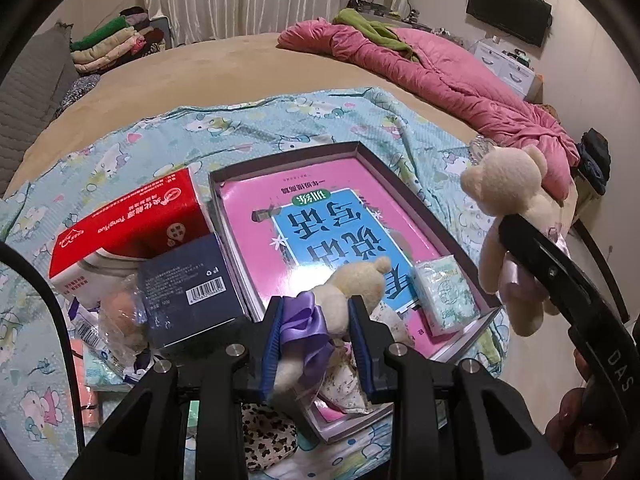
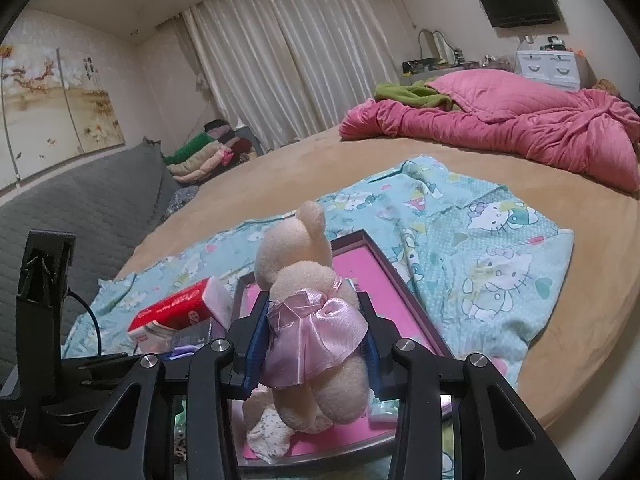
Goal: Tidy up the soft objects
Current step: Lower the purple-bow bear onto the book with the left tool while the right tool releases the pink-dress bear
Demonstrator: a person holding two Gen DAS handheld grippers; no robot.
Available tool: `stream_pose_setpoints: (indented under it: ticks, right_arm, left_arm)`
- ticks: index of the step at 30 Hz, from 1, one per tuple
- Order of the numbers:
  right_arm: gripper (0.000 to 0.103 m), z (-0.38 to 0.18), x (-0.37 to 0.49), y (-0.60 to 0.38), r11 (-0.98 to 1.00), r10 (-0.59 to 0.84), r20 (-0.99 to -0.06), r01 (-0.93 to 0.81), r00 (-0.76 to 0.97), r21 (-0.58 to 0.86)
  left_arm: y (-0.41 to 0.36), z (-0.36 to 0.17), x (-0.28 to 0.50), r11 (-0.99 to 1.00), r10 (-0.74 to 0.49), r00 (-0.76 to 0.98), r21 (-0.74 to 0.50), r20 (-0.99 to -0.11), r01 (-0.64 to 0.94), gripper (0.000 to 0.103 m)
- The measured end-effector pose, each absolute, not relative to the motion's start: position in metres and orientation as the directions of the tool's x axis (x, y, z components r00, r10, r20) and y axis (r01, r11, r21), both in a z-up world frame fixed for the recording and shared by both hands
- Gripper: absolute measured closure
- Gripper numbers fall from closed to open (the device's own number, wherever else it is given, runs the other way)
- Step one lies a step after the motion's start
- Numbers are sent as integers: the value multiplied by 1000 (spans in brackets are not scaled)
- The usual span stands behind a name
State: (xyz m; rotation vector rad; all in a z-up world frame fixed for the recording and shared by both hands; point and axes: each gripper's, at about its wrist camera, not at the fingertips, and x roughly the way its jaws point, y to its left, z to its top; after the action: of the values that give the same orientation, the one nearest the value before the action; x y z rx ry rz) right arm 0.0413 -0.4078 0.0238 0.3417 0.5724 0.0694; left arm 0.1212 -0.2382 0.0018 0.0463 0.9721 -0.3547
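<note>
The left tongs are clamped on a cream bear with a purple bow, low over the near end of the tray. The right tongs grip a second bear in a pink skirt, held higher, over the tray's near right part; in the left view this bear hangs off to the right. Neither bear is set down yet.

The step in hand looks like laying the purple-bow bear into the tray. To do it well, the left tongs should bring it down beside the tissue pack rather than on it, let the body rest on the pink book before letting go, and keep clear of the floral cloth under the bow. The second bear should wait until the left tongs are out of the way.

Left of the tray lie a dark box and a red carton. Everything sits on a cartoon-print sheet over a tan bed. Farther off lie a pink quilt, folded clothes and white curtains.
</note>
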Motion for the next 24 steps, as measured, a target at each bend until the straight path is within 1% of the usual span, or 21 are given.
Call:
stream_pose_setpoints:
  ticks: [6, 14, 24]
  right_arm:
    - [61, 15, 45, -407, 942, 158, -546, 40, 823, 332]
    - [62, -7, 55, -403, 947, 158, -623, 61, 766, 314]
    - [61, -20, 60, -401, 945, 181, -655, 55, 733, 323]
  left_arm:
    - [-241, -7, 125, 941, -272, 496, -121, -825, 315, 71]
    - [-247, -20, 129, 937, -273, 472, -119, -838, 329, 71]
    - [-249, -28, 130, 929, -289, 449, -135, -845, 345, 71]
